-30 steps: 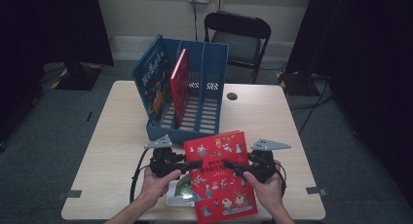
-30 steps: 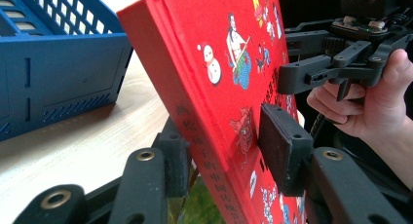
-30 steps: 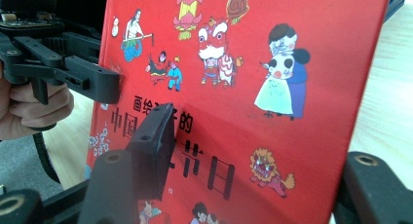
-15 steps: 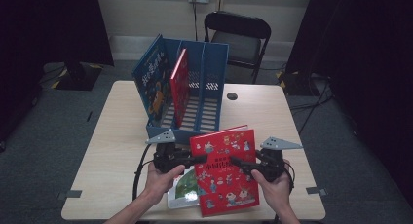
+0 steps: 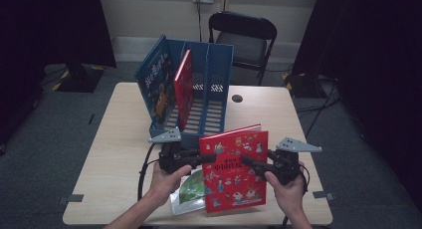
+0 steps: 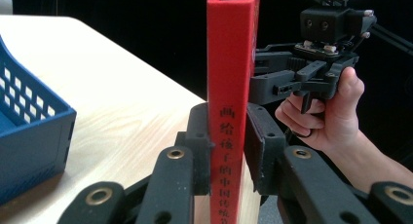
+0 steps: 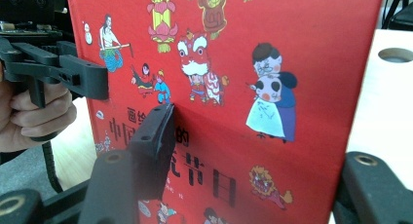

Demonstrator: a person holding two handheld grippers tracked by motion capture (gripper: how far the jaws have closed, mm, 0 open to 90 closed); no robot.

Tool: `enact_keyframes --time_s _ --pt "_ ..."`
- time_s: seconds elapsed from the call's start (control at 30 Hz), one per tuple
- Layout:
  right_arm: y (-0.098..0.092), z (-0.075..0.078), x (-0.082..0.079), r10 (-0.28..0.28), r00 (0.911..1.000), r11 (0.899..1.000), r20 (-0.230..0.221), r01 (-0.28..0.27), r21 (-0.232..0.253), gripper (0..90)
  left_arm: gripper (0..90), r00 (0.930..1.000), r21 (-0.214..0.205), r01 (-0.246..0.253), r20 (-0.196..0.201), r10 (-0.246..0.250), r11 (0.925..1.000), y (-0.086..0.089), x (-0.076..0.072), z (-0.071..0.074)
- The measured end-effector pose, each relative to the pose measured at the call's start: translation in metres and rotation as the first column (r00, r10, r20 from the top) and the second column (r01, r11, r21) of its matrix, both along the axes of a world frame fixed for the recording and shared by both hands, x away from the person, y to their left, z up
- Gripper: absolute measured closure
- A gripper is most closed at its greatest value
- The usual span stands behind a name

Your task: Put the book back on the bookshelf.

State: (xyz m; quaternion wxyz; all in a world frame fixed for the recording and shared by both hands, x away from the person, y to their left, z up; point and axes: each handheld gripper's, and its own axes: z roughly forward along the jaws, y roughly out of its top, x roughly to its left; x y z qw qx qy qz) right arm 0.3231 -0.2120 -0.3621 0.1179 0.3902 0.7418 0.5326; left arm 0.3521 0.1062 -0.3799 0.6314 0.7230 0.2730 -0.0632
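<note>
Work in hand: a red hardcover picture book [image 5: 234,170] is held up off the pale wooden tabletop [image 5: 119,134], near the front edge, tilted with its illustrated cover facing the person.
Left gripper [image 5: 198,159]: clamped on the book's spine edge; its jaws have just been closing, and the left gripper view shows both black pads flat against the red spine [image 6: 228,112], one per side.
Right gripper [image 5: 249,164]: grips the opposite, open edge; in the right gripper view one jaw lies across the cover [image 7: 234,87] while the other is hidden behind the book, so it reads as clamped on the book.
Why two grips: probably one hold at each side keeps a broad, flat board from swinging and lets it be turned upright.
Likely destination: the blue plastic slotted file rack [image 5: 209,89] just beyond, whose dividers suit books standing on edge.
Rack contents: a blue picture book [image 5: 157,84] leans in the left slot, a second red book [image 5: 183,87] stands beside it; the right slots look free.
Materials: glossy cover printed with cartoon figures, cloth-like matt spine with dark characters, rigid gridded rack walls.
Underneath: a green-and-white thin booklet [image 5: 186,191] lies flat on the tabletop, partly covered by the lifted book.
</note>
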Motion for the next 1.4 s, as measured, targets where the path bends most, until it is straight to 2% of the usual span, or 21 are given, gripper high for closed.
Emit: enact_keyframes --time_s 0.07,0.2,0.27,0.43,0.5,0.67,0.87,0.9,0.97,1.1,1.23,1.3,1.4 --pt "0.0 0.003 -0.001 0.001 0.9999 1.0 0.01 -0.001 0.001 41.2 74.3 0.9999 -0.002 0.002 0.01 -0.002 1.0 0.001 -0.001 0.004" --pt "0.003 0.01 0.0 0.007 0.9995 1.0 0.03 -0.008 0.005 41.1 74.7 0.9977 0.017 -0.002 0.067 0.001 0.9999 0.004 -0.001 0.015" --pt "0.004 0.014 0.002 0.012 0.9992 1.0 0.039 -0.013 0.009 41.0 74.7 0.9976 0.019 -0.003 0.069 0.002 0.9998 0.006 0.0 0.021" --pt "0.011 0.021 0.01 0.016 0.9978 1.0 0.064 -0.016 0.013 41.0 74.2 0.9942 0.022 -0.031 0.103 0.029 0.9993 0.012 0.005 0.028" --pt "0.014 0.022 0.015 0.017 0.9975 1.0 0.069 -0.018 0.01 41.0 73.7 0.9923 0.026 -0.05 0.115 0.046 0.9984 0.015 0.008 0.027" --pt "0.025 0.017 0.027 0.012 0.9976 1.0 0.068 -0.012 -0.004 40.9 72.4 0.9906 0.039 -0.088 0.109 0.083 0.9954 0.024 0.016 0.021" --pt "0.037 0.013 0.037 0.04 0.9951 0.999 0.091 -0.041 0.007 40.9 71.7 0.9823 0.047 -0.115 0.154 0.106 0.9923 0.036 0.016 0.021" --pt "0.039 0.012 0.037 0.044 0.9951 0.999 0.088 -0.045 0.009 41.0 71.5 0.9812 0.058 -0.117 0.162 0.106 0.9915 0.038 0.015 0.019" --pt "0.041 0.007 0.036 0.055 0.994 0.998 0.095 -0.055 0.006 41.3 70.8 0.9799 0.04 -0.122 0.164 0.114 0.9918 0.04 0.011 0.015" --pt "0.043 0.007 0.031 0.072 0.9918 0.997 0.106 -0.072 -0.008 41.6 70.0 0.9765 0.032 -0.125 0.181 0.117 0.9917 0.041 0.004 0.012" --pt "0.043 0.006 0.024 0.093 0.9897 0.996 0.109 -0.09 -0.025 43.0 66.9 0.9715 0.067 -0.129 0.209 0.113 0.9893 0.04 -0.002 0.012" --pt "0.044 0.004 0.021 0.111 0.9874 0.994 0.113 -0.108 -0.028 43.3 65.2 0.9758 0.071 -0.102 0.201 0.086 0.9922 0.038 -0.003 0.009" --pt "0.043 0.004 0.016 0.113 0.987 0.993 0.114 -0.11 -0.035 44.6 64.1 0.9743 0.092 -0.095 0.213 0.073 0.9913 0.033 -0.004 0.007"
